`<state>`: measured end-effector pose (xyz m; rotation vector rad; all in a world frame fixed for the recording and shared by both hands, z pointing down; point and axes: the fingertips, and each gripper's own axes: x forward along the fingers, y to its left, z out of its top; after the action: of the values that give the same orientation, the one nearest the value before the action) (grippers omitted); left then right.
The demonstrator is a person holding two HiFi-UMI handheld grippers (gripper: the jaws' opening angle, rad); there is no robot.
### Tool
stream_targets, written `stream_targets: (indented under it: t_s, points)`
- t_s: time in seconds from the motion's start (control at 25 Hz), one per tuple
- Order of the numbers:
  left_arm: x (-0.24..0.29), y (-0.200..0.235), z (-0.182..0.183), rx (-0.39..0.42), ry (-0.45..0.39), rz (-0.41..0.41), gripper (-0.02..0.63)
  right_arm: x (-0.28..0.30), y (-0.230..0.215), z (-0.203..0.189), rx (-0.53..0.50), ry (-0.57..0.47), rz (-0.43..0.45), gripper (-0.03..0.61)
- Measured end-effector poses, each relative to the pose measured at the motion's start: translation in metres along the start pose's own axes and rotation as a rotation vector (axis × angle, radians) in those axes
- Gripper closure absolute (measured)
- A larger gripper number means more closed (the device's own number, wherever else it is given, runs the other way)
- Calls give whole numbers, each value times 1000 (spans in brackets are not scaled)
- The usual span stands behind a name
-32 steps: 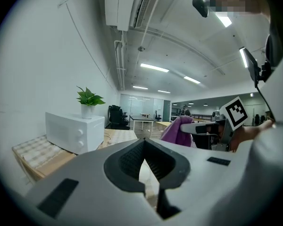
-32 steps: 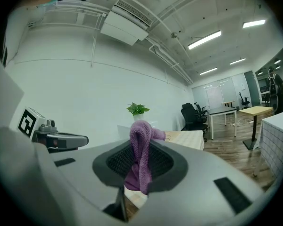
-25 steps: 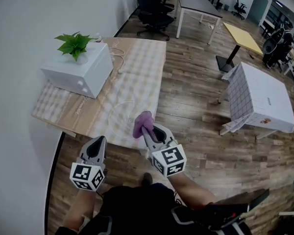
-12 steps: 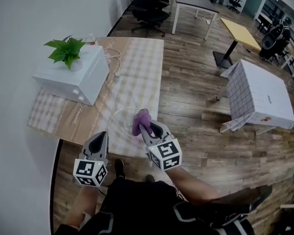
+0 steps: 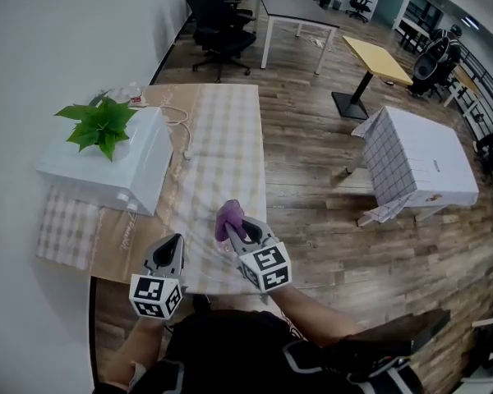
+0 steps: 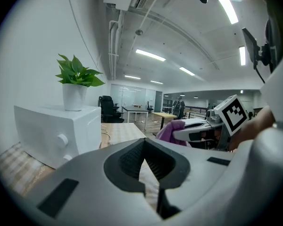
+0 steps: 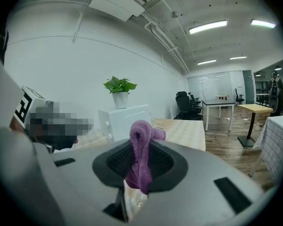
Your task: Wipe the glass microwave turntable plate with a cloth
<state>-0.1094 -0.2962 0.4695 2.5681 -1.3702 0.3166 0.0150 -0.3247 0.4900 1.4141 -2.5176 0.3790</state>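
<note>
Closest in, the left gripper (image 5: pixel 172 245) hangs over the near edge of the surface (image 5: pixel 127 232). Its fingers are pressed together with nothing between them. Just to its right, the right gripper (image 5: pixel 237 230) has its fingers clamped on a bunched purple cloth (image 5: pixel 228 216), which sticks up past the fingertips and hangs a little below them.

The glass turntable plate (image 7: pixel 136 199) hardly shows in the head view. In the right gripper view, glassy glints appear right under the cloth, low between the fingers. The gripper and cloth block most of it, so I cannot tell whether the cloth touches it.

A pale checked tablecloth (image 5: pixel 226 138) runs down the right half of the surface. On the left half sits a white microwave (image 5: pixel 107 175) with two knobs, and a potted green plant (image 5: pixel 99 125) stands on top of it. A white cable (image 5: pixel 186 134) curls beside the microwave.

Farther off, across the wood floor (image 5: pixel 312 179), a table draped in a grid-pattern cover (image 5: pixel 419 162) stands to the right. Beyond it are a yellow table (image 5: pixel 380 58), a grey desk (image 5: pixel 300 8) and black office chairs (image 5: pixel 218 15).
</note>
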Motion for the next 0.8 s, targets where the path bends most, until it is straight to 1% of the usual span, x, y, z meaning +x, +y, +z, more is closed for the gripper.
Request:
stream_targets:
  t_s: [0.12, 0.32, 0.4, 0.68, 0.8]
  points:
    - [17, 19, -14, 16, 27, -16, 607, 27, 6, -8, 18, 26, -9, 508]
    - [39, 44, -38, -31, 78, -30, 607, 72, 7, -31, 19, 74, -38, 508]
    - [46, 50, -48, -31, 106, -43, 607, 87, 8, -44, 20, 101, -50, 508]
    - [60, 66, -69, -33, 159, -74, 607, 121, 12, -99, 4, 236, -74, 508]
    - [62, 68, -72, -35, 169, -84, 607, 131, 16, -118, -29, 295, -67, 508]
